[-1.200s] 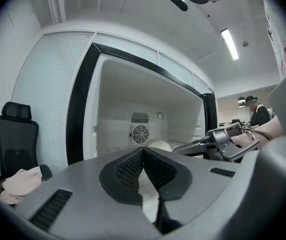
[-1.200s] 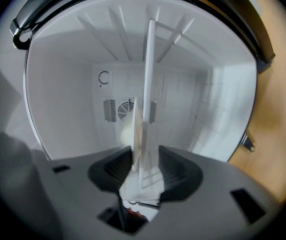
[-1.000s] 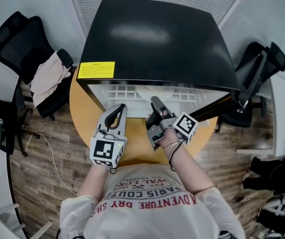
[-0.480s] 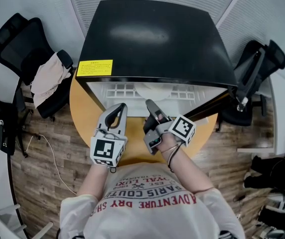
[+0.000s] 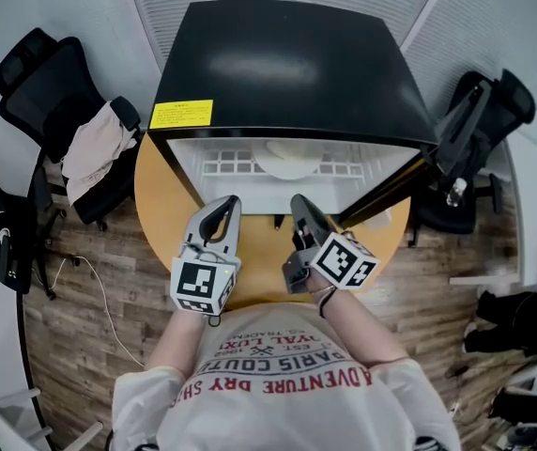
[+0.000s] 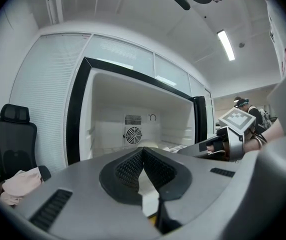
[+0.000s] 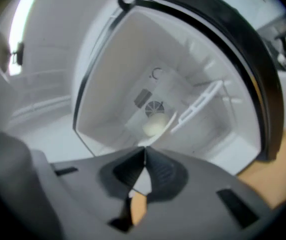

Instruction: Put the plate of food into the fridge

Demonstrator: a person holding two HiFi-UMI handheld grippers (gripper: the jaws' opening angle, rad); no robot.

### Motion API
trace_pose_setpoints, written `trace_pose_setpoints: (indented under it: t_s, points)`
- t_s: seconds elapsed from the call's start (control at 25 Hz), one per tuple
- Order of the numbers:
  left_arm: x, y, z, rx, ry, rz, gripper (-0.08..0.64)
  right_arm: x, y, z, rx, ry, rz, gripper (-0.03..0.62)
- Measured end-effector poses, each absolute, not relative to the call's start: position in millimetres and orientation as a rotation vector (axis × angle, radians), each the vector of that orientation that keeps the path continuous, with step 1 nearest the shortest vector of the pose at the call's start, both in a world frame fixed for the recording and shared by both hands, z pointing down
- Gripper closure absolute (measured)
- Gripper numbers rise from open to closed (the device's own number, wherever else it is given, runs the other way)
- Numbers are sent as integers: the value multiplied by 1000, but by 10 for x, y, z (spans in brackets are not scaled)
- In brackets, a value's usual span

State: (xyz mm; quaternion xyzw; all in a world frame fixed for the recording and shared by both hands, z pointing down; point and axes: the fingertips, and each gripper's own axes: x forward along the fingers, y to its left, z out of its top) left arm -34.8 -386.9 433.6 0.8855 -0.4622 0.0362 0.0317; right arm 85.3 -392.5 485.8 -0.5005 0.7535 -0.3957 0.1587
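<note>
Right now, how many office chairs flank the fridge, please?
2: the left chair, cloth draped on it; the right chair, by the open fridge door. Others may be hidden.

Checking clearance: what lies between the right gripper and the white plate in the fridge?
Only bare white fridge floor separates right gripper from white plate; head view shows it.

Fridge (image 5: 287,64) mouth open ahead, plate (image 5: 292,163) on its middle shelf, open door (image 5: 392,185) bounding the right side

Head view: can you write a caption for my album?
Plate inside the open fridge, left claw and right claw both shut in front.
</note>
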Motion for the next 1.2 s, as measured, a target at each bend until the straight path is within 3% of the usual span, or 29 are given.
trace_pose_setpoints:
  t_s: [0.28, 0.52, 1.2]
  points:
    - [-330, -3755, 4312, 2732, -1404, 121, 532, 973, -3774, 4562, -1663, 2455, -621, 561]
    - [-273, -3716, 4342, 2743, -1373, 130, 532, 912, -3625, 4364, -1830, 2722, 98, 561]
    - [-227, -3606, 4294, 2756, -1399, 128, 532, 952, -3472, 4405, -1848, 2749, 140, 565]
